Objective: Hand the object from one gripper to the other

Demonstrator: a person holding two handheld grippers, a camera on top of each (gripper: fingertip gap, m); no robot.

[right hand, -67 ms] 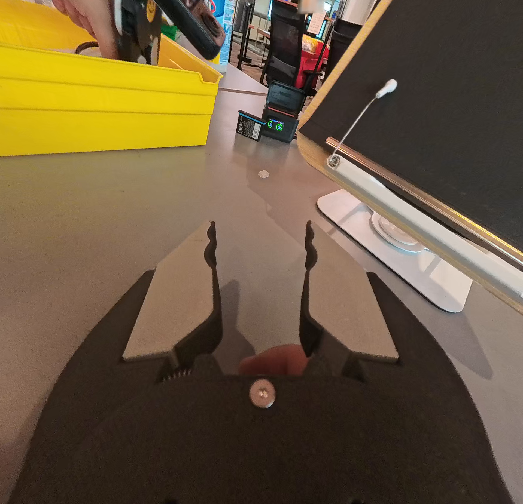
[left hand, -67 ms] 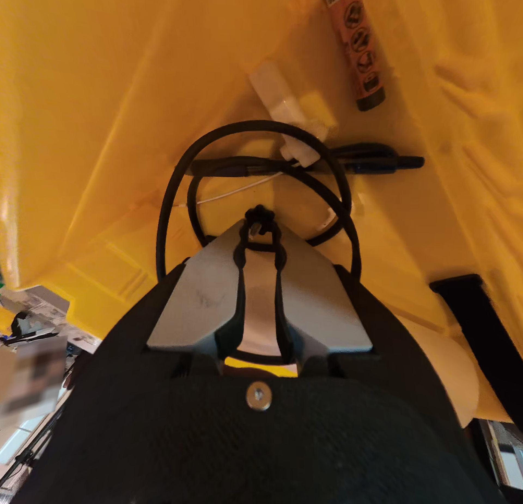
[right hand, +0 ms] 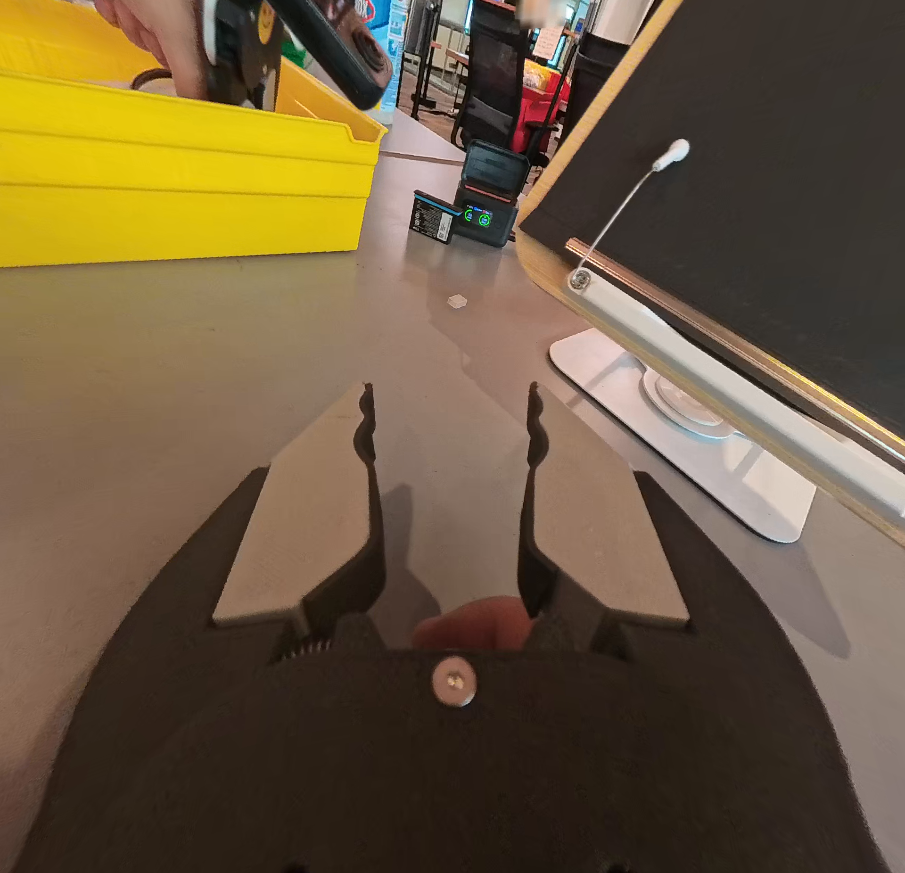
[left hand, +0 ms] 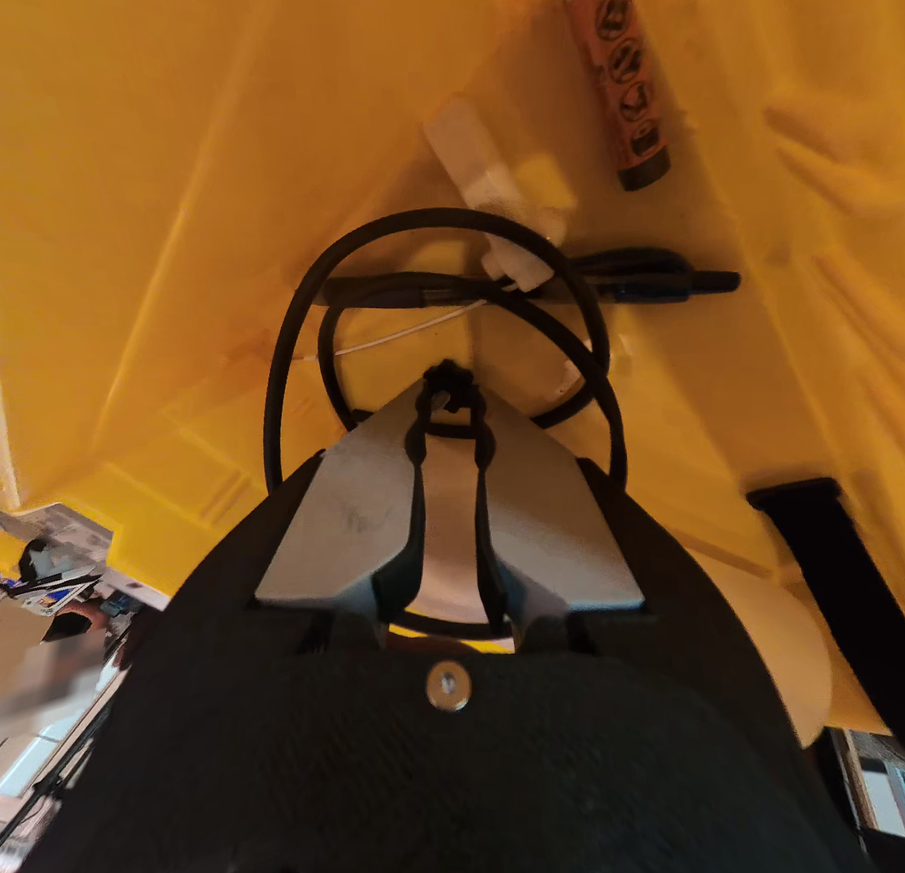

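jaws pinch black cord [left hand: 443, 222] (looped) | yellow bin [left hand: 171, 188]: pen [left hand: 636, 286], tube [left hand: 622, 80]

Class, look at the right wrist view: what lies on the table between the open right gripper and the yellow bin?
Nothing: the right wrist view shows only bare grey table between the right gripper and the yellow bin. The small clear bit lies off to the side.

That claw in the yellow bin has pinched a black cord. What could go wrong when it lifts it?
The left gripper grips the black cable only at its knotted tie, at the very tips, so it may slip out. The loops lie over a black pen and a white adapter, which could be dragged along. The right gripper waits open, away from the yellow bin.
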